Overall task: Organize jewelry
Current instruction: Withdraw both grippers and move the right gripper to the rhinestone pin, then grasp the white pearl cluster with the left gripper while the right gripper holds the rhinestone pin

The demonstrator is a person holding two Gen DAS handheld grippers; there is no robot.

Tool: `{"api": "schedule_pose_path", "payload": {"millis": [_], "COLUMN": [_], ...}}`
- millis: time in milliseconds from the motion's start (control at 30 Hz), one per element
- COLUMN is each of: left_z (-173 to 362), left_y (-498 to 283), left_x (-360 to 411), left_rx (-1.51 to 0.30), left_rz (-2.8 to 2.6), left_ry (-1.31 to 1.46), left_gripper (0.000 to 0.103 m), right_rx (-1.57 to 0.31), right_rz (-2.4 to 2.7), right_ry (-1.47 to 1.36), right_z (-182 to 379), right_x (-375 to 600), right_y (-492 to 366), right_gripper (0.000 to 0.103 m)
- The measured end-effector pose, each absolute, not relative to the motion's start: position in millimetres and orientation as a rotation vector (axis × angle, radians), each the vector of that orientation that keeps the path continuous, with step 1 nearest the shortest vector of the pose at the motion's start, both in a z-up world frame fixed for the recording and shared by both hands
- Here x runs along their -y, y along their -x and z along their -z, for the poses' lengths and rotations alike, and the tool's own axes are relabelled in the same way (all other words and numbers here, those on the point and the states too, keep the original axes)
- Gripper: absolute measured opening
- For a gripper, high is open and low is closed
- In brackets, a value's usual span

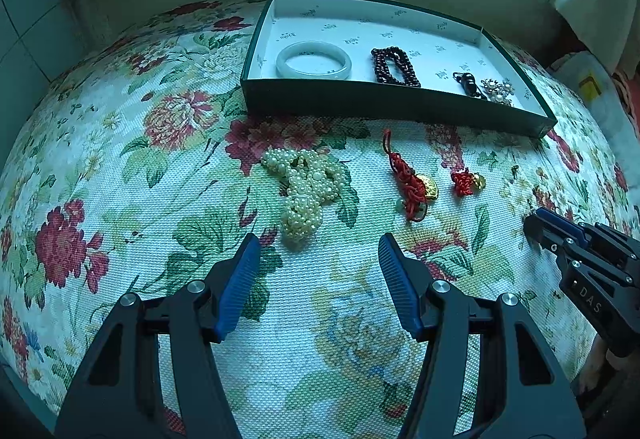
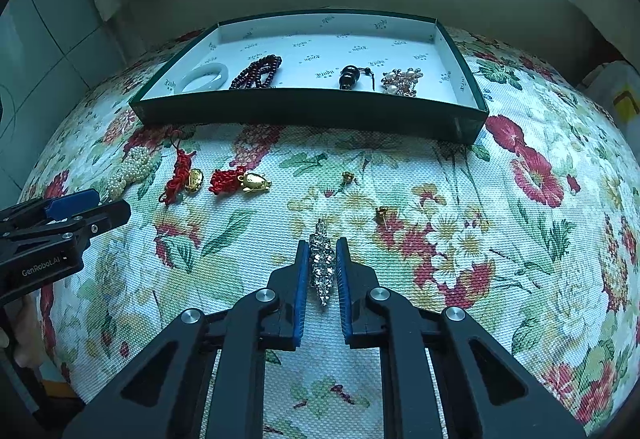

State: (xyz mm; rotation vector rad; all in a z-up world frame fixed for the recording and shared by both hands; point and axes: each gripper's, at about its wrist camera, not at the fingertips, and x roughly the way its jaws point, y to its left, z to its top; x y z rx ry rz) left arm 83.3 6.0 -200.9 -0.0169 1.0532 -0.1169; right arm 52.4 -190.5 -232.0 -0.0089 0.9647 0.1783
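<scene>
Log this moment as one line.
right gripper: shut on rhinestone brooch | left gripper: open, empty | box: four pieces

Inspected for legible marks. My left gripper, seen at nine o'clock in the right wrist view, bears "GenRobot.AI" in white on its black body. My right gripper, at three o'clock in the left wrist view, bears "DAS". The tray lining carries repeated small printed logos, too small to read.
</scene>
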Motion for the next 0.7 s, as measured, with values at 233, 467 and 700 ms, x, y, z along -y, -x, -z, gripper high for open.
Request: {"api": "schedule_pose_path", "payload": {"millis": [233,467,700], "left_z": [203,204,209], "left_y": [-93,-105,-115], "left_x": [-8,-10,-13], "left_rx": [-1.054,-1.050,-1.049], "left_rz": [0.111,0.099,0.091], "left_ry": [0.019,0.023,0.014], "left_gripper": [0.061,0.061,0.059], "right_rx": [-0.950,-0.932,-0.925], "right_rz": [-0.184,-0.191,-0.201], "right_ry": [0.003,-0.004,-0.016], "right_z": [226,220,219], "right_x": [190,188,185], "right_y": [-58,-71,-81], "right_gripper": [0.014,0.014,0.014]}}
